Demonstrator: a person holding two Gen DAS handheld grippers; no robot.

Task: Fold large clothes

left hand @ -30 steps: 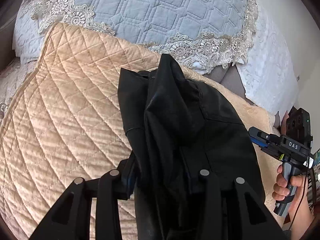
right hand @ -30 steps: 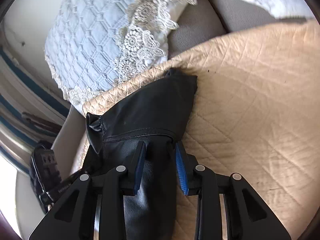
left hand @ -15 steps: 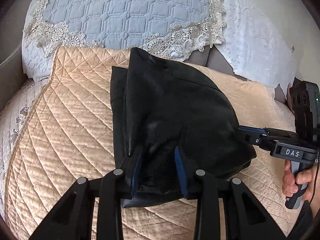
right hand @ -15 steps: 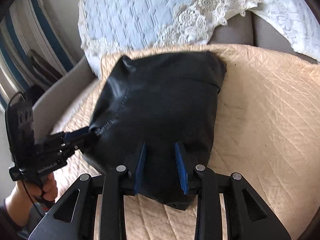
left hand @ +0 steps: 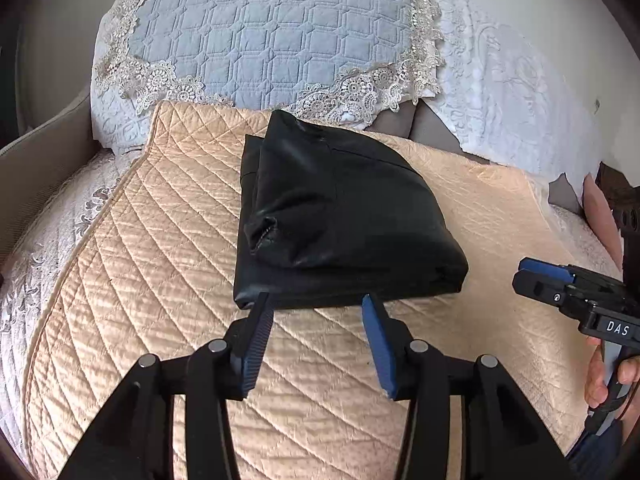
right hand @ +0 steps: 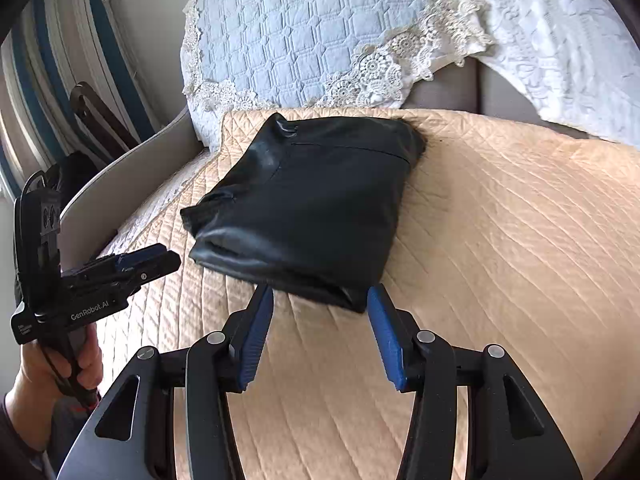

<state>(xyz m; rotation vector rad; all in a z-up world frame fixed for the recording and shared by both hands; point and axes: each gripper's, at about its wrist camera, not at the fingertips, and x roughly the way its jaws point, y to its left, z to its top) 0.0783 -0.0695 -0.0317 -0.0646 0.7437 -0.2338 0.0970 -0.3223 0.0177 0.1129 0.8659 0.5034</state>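
Observation:
A black leather-like garment (left hand: 340,216) lies folded into a compact bundle on the beige quilted cover (left hand: 140,280). It also shows in the right wrist view (right hand: 308,204). My left gripper (left hand: 316,304) is open and empty, its fingertips just short of the bundle's near edge. My right gripper (right hand: 320,296) is open and empty, at the bundle's near corner. The right gripper also shows at the right of the left wrist view (left hand: 532,276), and the left gripper at the left of the right wrist view (right hand: 160,260).
A blue-grey quilted pillow with lace trim (left hand: 272,36) and a white embroidered cover (left hand: 512,92) lie behind the bundle. A grey sofa arm (right hand: 132,172) rises at the left. Striped curtains (right hand: 48,80) hang beyond it.
Both grippers laid the garment down folded, opened and let go of it. They have pulled back toward me, clear of the bundle.

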